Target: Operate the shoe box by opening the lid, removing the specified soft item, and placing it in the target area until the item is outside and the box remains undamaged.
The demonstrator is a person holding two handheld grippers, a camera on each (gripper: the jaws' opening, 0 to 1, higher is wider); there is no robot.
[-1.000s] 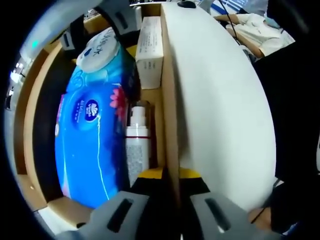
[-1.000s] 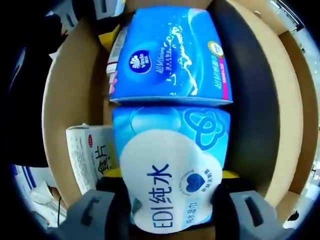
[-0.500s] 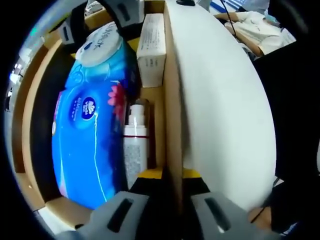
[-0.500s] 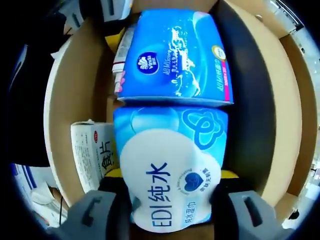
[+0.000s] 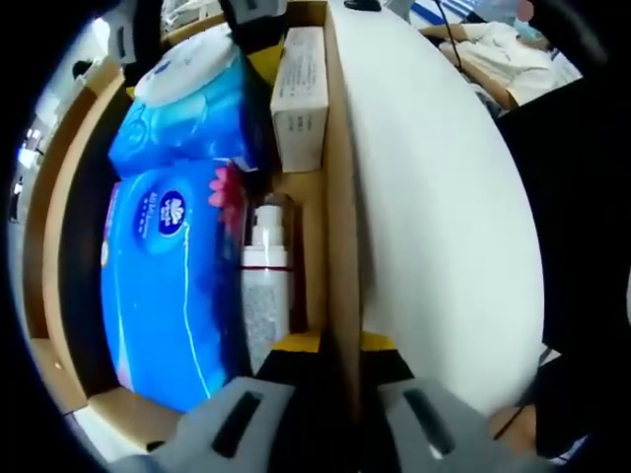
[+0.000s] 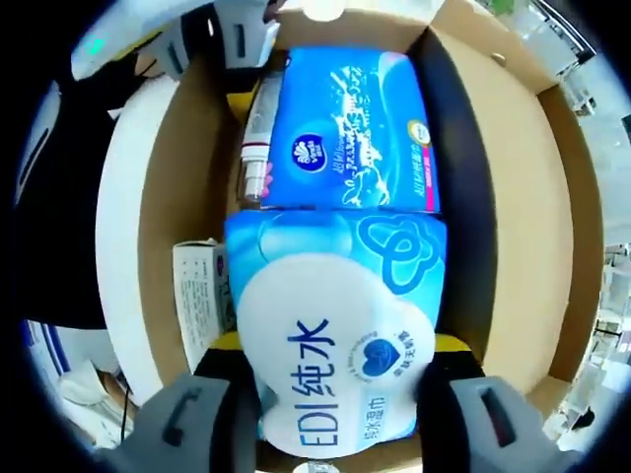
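Observation:
The open cardboard shoe box [image 5: 333, 197] holds a blue tissue pack [image 5: 163, 286], a white spray bottle [image 5: 268, 286] and a small white carton [image 5: 299, 94]. My left gripper [image 5: 337, 343] is shut on the box's side wall. A light blue wet wipes pack [image 6: 335, 335] with a white flap sits between the jaws of my right gripper [image 6: 337, 347], which is shut on it and holds it above the box floor. In the left gripper view the wipes pack [image 5: 187, 108] hangs at the far end under the right gripper [image 5: 192, 34]. The left gripper [image 6: 227, 34] appears at the top of the right gripper view.
A white surface [image 5: 434, 197] lies along the outside of the box wall. In the right gripper view the tissue pack [image 6: 350, 128], bottle [image 6: 258, 148] and carton [image 6: 202, 305] lie below the lifted pack. A dark liner [image 6: 463, 197] runs along the box's far side.
The right gripper has risen with the wet wipes pack, which has come up off the box floor and away from the tissue pack. The left gripper stays clamped on the wall.

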